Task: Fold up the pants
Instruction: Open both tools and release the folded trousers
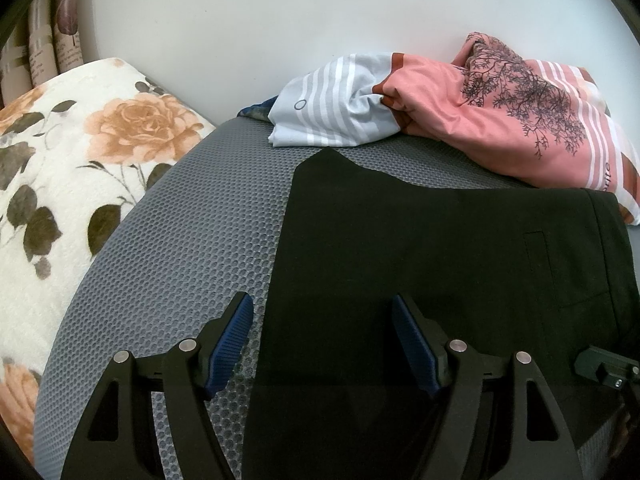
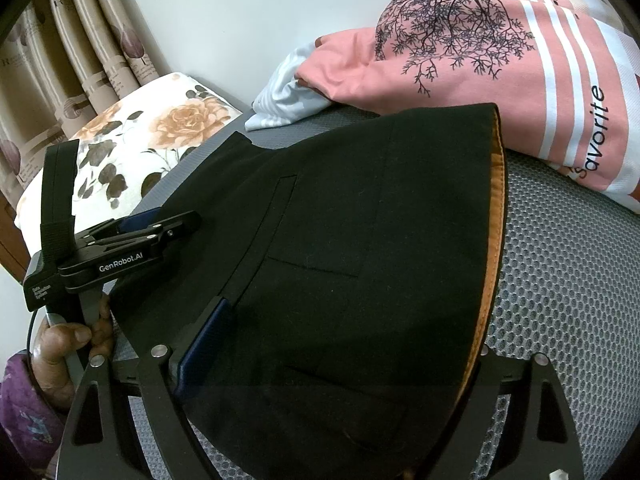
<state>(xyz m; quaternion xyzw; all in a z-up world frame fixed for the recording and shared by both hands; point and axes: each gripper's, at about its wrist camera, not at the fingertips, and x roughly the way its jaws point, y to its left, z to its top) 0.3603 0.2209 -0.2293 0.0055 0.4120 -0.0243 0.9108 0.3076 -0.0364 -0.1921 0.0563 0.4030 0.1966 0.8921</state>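
Left claw (image 1: 322, 344): wide open, holding nothing. Right claw (image 2: 340, 364): grip unclear under pants (image 2: 360, 240), lower frame. Risk: cloth slips, fold skews.

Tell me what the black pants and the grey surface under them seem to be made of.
The black pants look like a smooth, matte woven cloth, with fine stitched pocket seams and a tan inner lining at the waist edge. The grey surface looks like a synthetic mesh: its honeycomb of small holes shows plainly.

Flower pillow (image 1: 80, 152) on left, pink tree-print cloth (image 1: 516, 120) w/ stripes at back, gray bumpy mat (image 1: 180, 248), curtains (image 2: 80, 40).
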